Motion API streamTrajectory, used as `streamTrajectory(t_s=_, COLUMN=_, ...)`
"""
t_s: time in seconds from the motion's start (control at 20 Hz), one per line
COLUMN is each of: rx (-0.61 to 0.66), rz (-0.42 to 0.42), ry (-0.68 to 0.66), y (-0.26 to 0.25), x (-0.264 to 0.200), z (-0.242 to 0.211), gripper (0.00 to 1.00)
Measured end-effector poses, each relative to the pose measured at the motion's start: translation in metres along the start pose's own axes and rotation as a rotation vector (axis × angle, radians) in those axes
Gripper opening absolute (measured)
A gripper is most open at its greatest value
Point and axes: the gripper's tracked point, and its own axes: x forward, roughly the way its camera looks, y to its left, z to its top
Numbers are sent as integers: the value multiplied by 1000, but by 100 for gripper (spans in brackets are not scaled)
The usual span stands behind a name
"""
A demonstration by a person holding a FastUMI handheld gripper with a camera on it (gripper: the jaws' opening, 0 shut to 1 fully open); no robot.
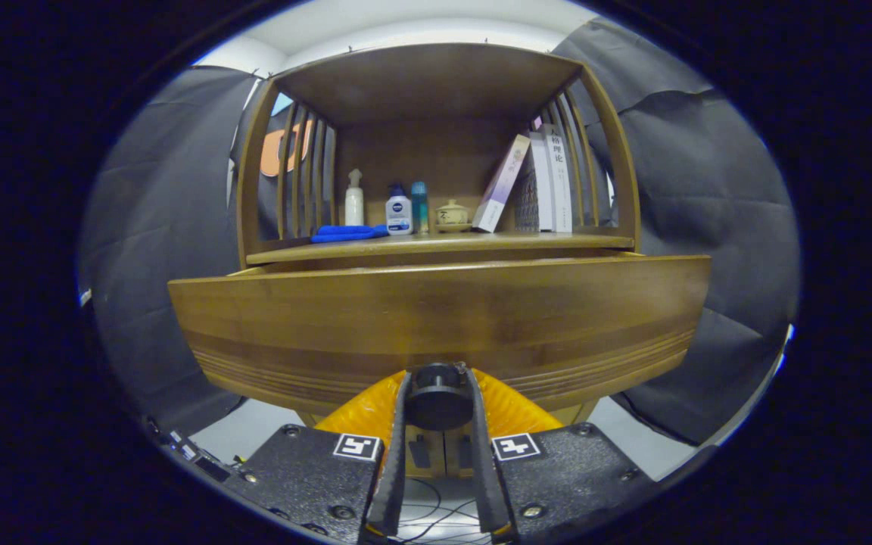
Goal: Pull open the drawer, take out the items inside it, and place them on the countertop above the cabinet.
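Tool (438, 393) clamps the knob (438, 403) of the drawer (436, 318), pulled out.

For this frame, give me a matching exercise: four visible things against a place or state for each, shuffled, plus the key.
Things:
1. round dark drawer knob
2. flat blue cloth
3. wooden drawer front
4. leaning pale book

Places or states:
A. pulled out from the cabinet
B. between the gripper fingers
C. tilted against upright books
D. lying left of the bottles

Pairs: 1-B, 2-D, 3-A, 4-C
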Motion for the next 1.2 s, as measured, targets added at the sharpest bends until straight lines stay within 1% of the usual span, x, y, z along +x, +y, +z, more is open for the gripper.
streamTrajectory(t_s=0.75, rx=-19, rz=15, ry=20, y=2, x=-51, z=-23, gripper=41)
streamTrajectory(t_s=1.15, rx=-33, rz=20, ry=23, y=3, x=-57, z=-25, gripper=41)
streamTrajectory(t_s=1.2, rx=-40, rz=11, ry=8, y=1, x=-58, z=-22, gripper=45)
